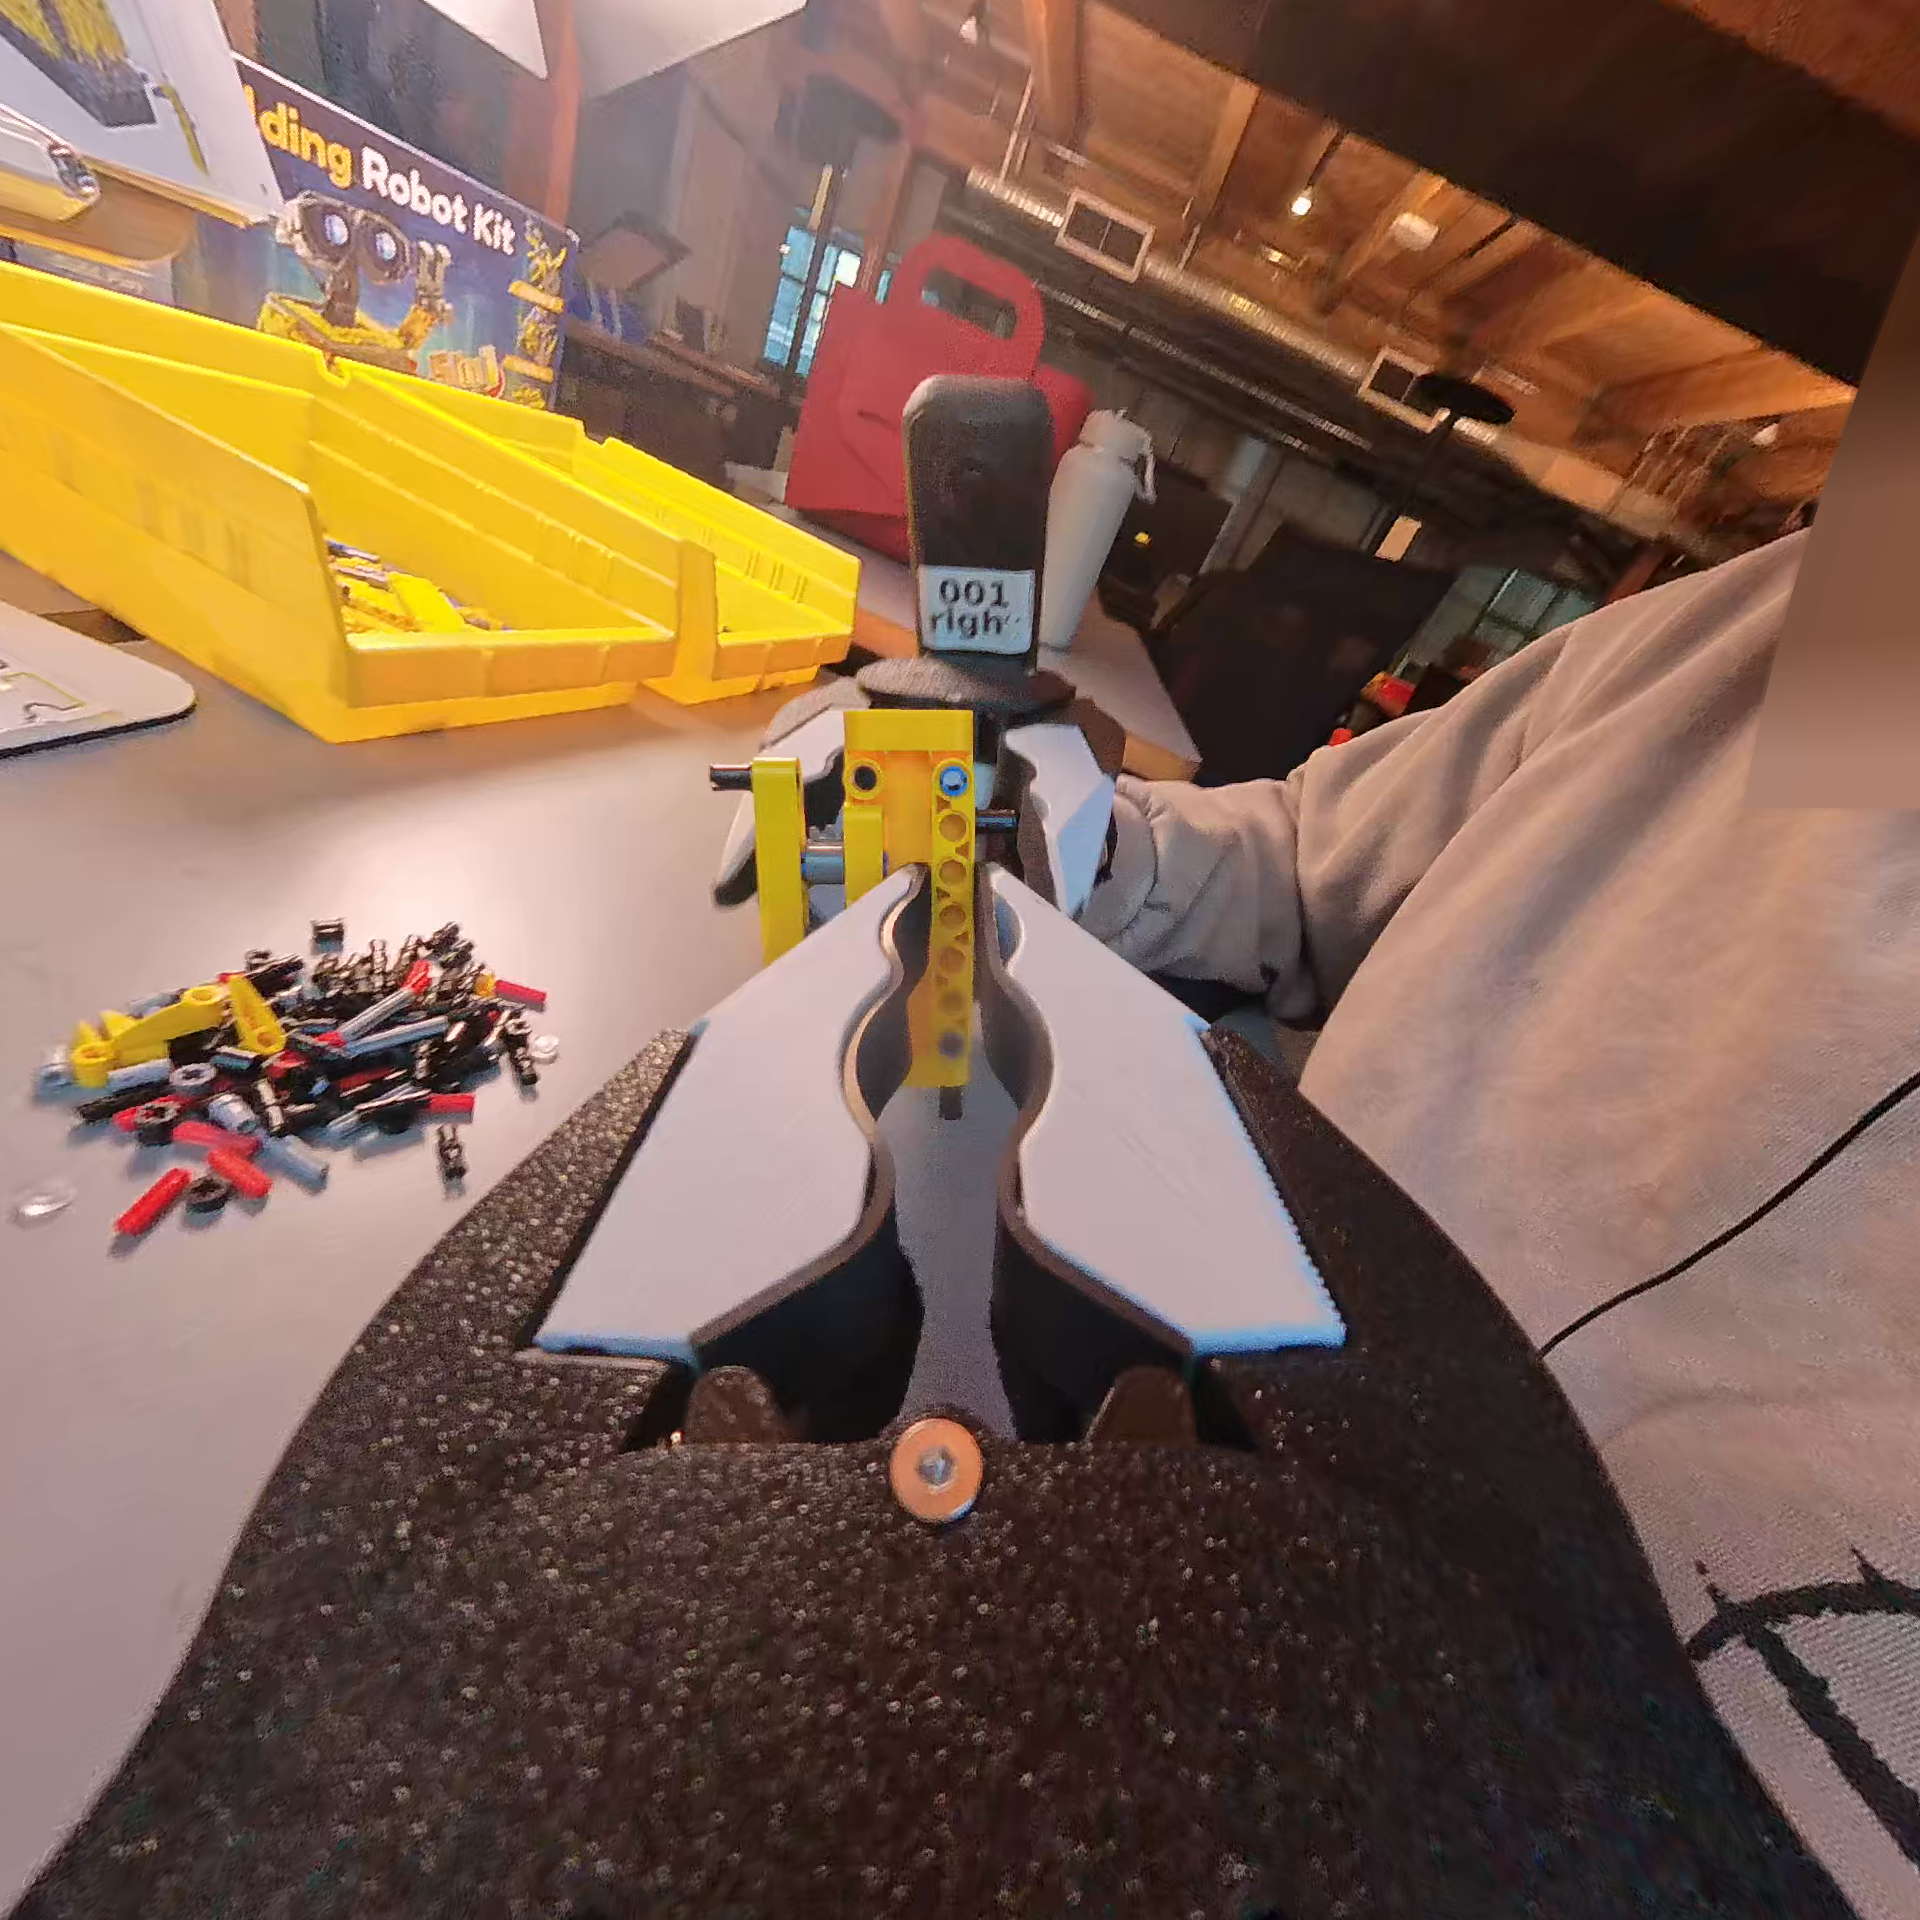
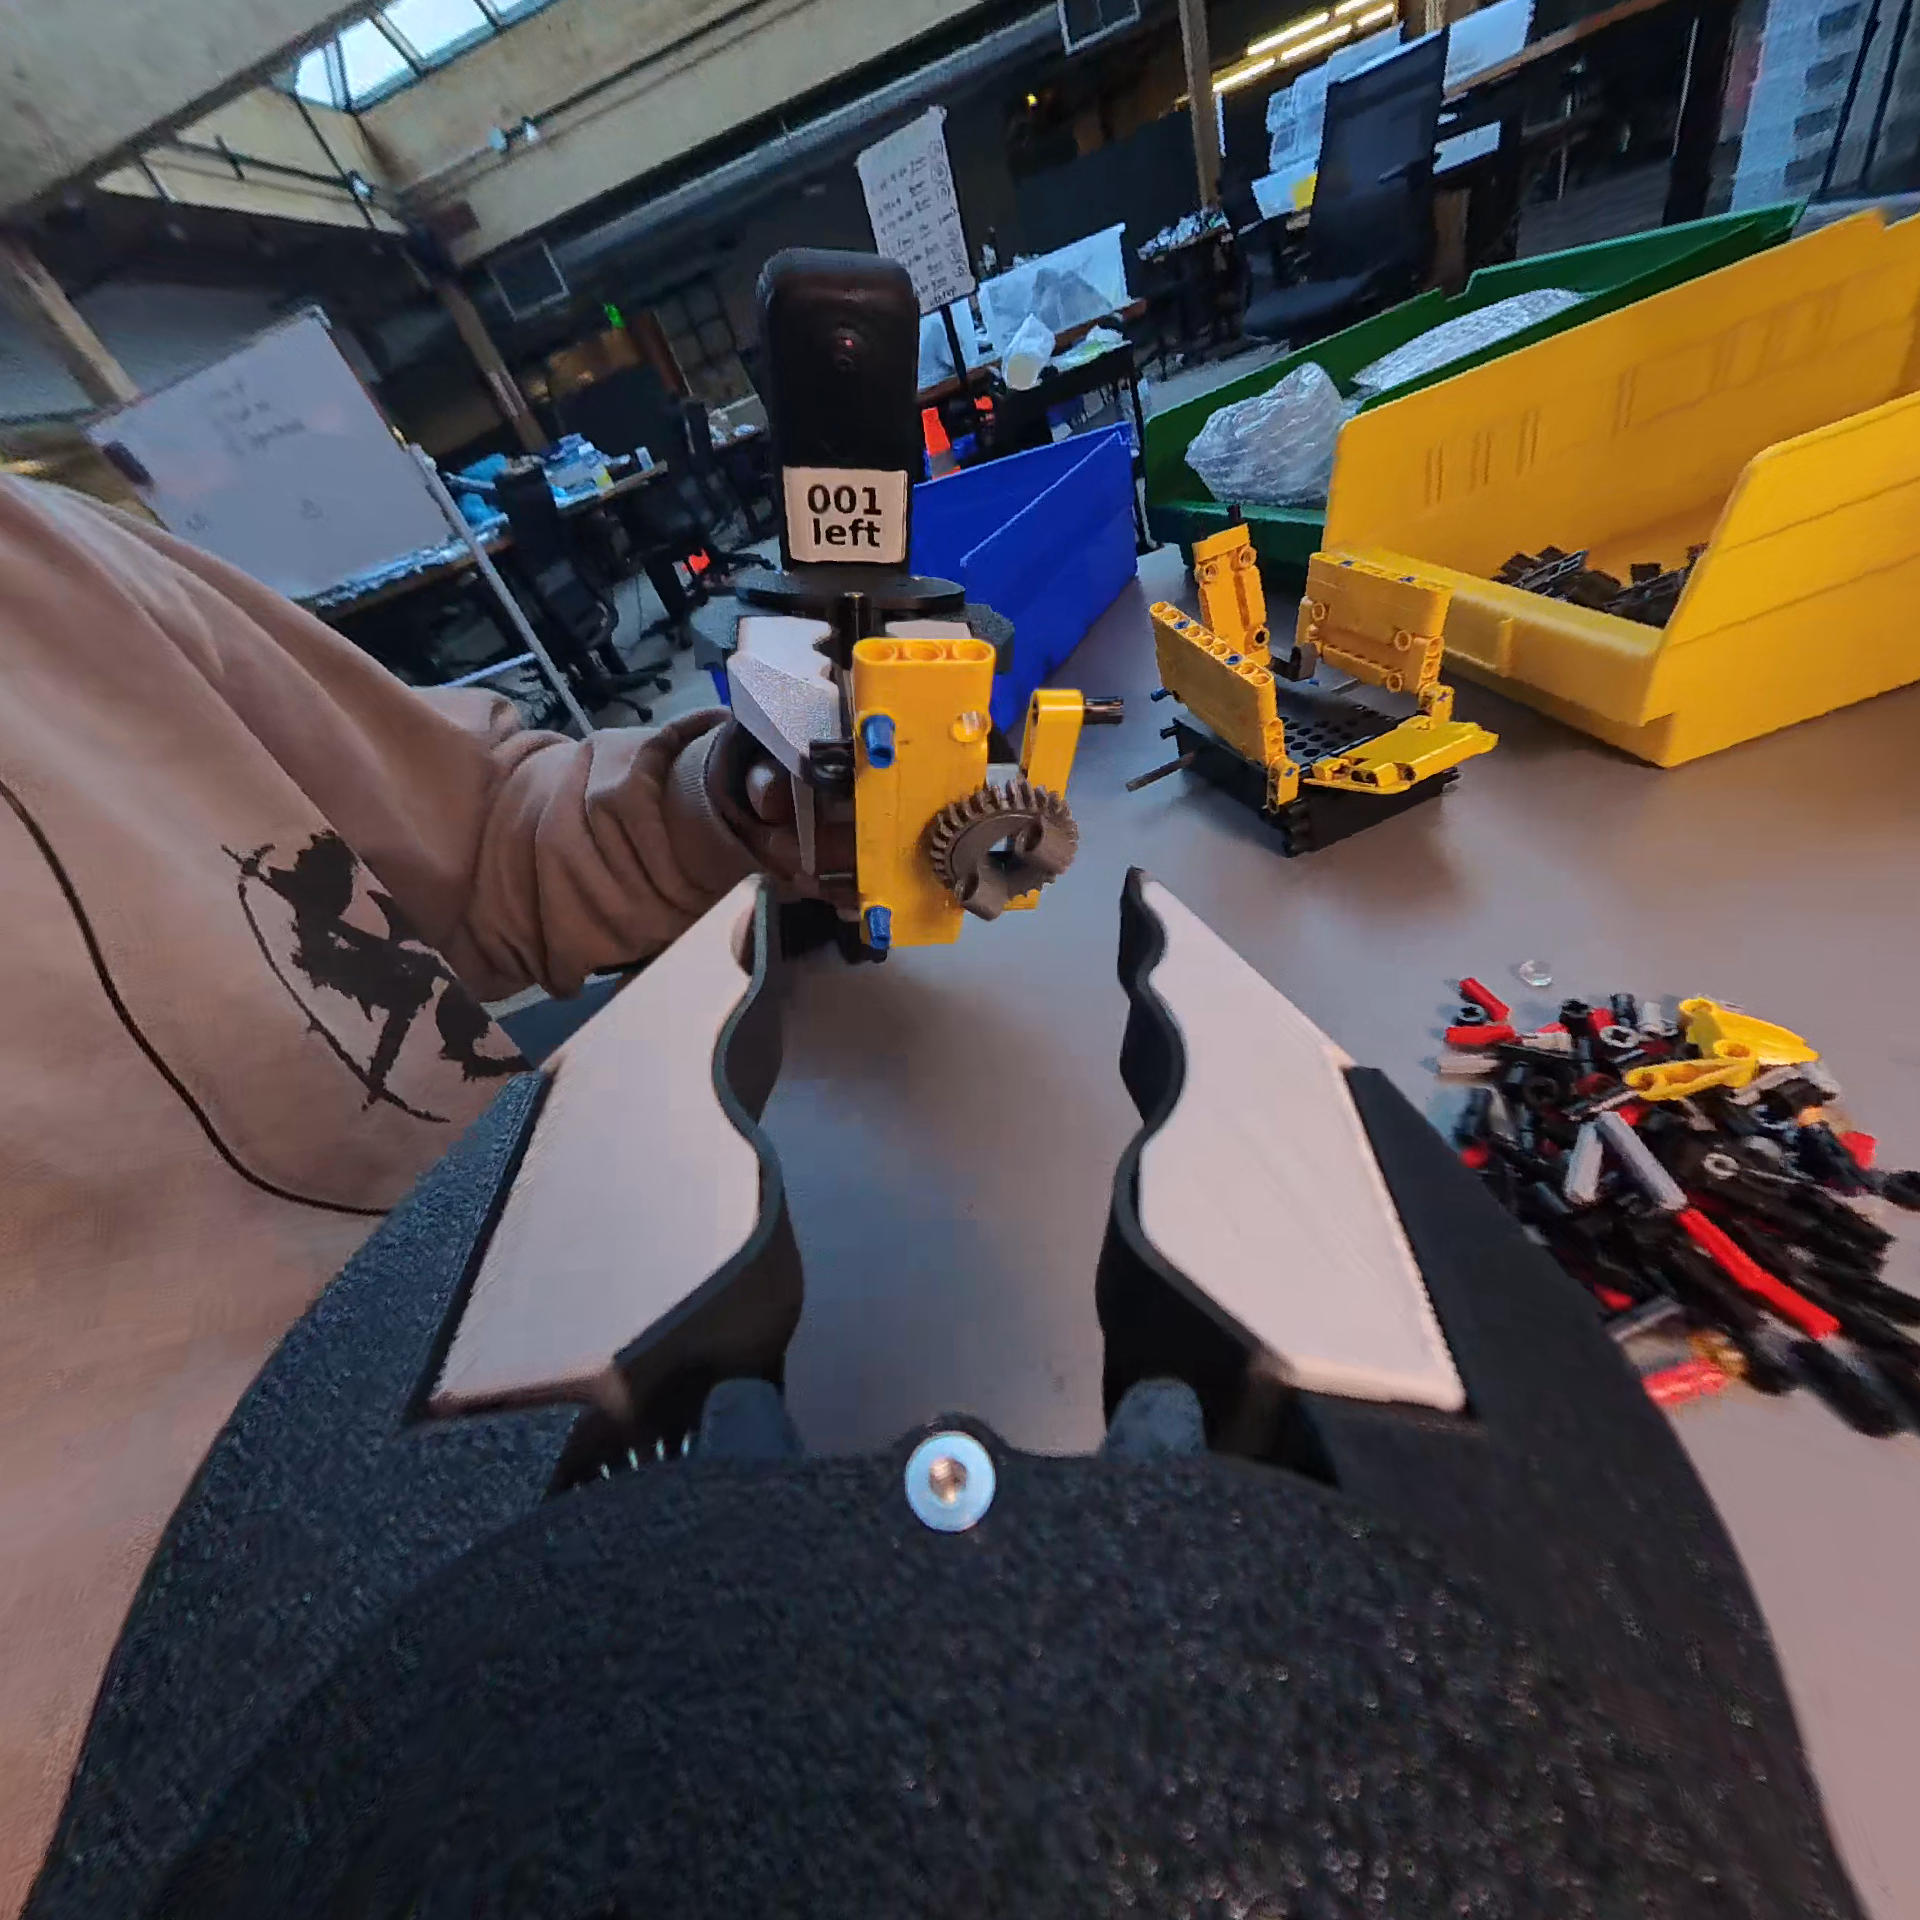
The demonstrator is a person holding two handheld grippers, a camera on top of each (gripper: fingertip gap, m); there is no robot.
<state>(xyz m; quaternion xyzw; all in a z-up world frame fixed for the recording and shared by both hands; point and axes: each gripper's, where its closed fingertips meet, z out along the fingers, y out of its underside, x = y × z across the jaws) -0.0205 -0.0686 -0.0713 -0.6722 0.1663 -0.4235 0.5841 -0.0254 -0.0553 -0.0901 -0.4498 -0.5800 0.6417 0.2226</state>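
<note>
A: In the left wrist view, what is seen between the fingers of the left gripper (image 1: 940, 883)?

B: A yellow brick assembly (image 1: 914, 831) is clamped there; the jaws are closed on its perforated beam, whose long axis is stood upright and run forward along the fingers. A yellow crank arm (image 1: 777, 862) is hung off its left side on a black axle. The right gripper (image 1: 935, 821) is faced straight ahead, just behind the assembly, held by a sleeved arm (image 1: 1299, 831).

A: And what is laid about it?

B: A pile of small pins and connectors (image 1: 301, 1060) is spread on the grey table (image 1: 520, 831) to the left, well apart. Stacked yellow bins (image 1: 416, 520) and a printed kit box (image 1: 416, 270) are set farther back, with a red bag (image 1: 935, 364) beyond.

A: In the right wrist view?

B: The right gripper (image 2: 945, 894) is shown released, jaws spread wide, nothing held. The yellow brick assembly (image 2: 920, 790) is found just ahead and slightly left of the gap, gripped by the left gripper (image 2: 831, 727); a dark gear (image 2: 997, 842) on its face is turned toward the open jaws. Of the two, the left is the one in contact; the right is near but apart.

A: Anything else?

B: A partly built yellow and black model (image 2: 1320, 717) is stood on the table to the right, by a yellow bin (image 2: 1662, 520), a blue bin (image 2: 1039, 540) and a green bin (image 2: 1455, 343); the pile of small pins and connectors (image 2: 1662, 1153) is laid at the right
</note>
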